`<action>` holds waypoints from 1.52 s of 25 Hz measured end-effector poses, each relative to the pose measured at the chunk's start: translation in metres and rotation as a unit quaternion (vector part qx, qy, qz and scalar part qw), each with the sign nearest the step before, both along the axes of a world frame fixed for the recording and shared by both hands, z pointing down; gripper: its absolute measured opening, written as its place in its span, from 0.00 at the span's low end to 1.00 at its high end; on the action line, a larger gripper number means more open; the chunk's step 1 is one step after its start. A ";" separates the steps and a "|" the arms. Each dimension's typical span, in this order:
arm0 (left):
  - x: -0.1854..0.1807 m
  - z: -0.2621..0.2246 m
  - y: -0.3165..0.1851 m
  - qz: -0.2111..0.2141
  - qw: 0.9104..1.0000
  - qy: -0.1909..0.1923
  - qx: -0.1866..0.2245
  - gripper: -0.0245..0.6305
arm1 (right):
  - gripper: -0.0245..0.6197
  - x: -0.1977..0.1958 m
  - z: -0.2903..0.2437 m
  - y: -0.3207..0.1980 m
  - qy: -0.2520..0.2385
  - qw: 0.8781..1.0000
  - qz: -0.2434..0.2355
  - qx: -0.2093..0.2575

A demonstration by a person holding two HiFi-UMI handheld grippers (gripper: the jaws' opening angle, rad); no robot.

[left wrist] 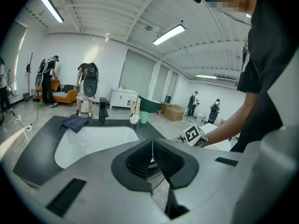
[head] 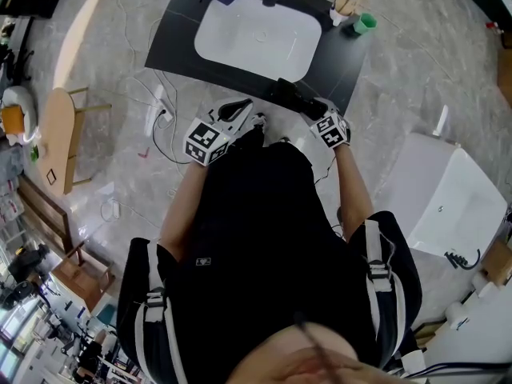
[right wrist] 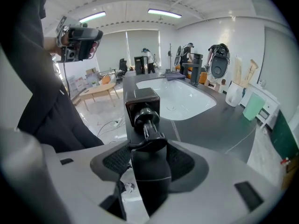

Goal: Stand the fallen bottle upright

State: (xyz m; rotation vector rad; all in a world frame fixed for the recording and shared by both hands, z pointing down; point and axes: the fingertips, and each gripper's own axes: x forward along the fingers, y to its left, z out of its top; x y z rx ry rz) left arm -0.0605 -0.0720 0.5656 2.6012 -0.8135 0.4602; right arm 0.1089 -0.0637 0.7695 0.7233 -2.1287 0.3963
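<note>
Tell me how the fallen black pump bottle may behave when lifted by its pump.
The bottle has a square body, so it probably will not roll. Held by the pump head between the right gripper's jaws, it may swing on the thin neck. It is opaque, so weight cannot be judged.

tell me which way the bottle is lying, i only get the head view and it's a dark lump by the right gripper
observer: In the right gripper view the black pump bottle lies on its side, pump head toward the right gripper.
operator: gripping it yet
observer: Its fingers stand apart, one on each side of the pump head.
operator: and the left one
observer: The left gripper is shut, fingers together, nothing between them.
</note>
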 end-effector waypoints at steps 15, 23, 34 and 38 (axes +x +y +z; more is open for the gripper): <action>0.006 -0.002 -0.003 0.004 1.000 0.019 0.005 0.07 | 0.49 -0.014 -0.042 -0.010 -0.008 1.000 0.002 0.024; -0.005 -0.005 -0.006 -0.010 0.999 0.032 0.003 0.07 | 0.49 -0.024 -0.058 -0.015 0.000 0.999 -0.001 0.041; -0.023 0.001 -0.008 -0.016 0.999 0.042 -0.002 0.07 | 0.48 -0.032 -0.076 -0.016 0.034 0.998 -0.022 0.042; -0.028 0.002 -0.010 -0.019 0.999 0.051 -0.003 0.07 | 0.48 -0.040 -0.083 -0.018 0.036 0.998 -0.015 0.048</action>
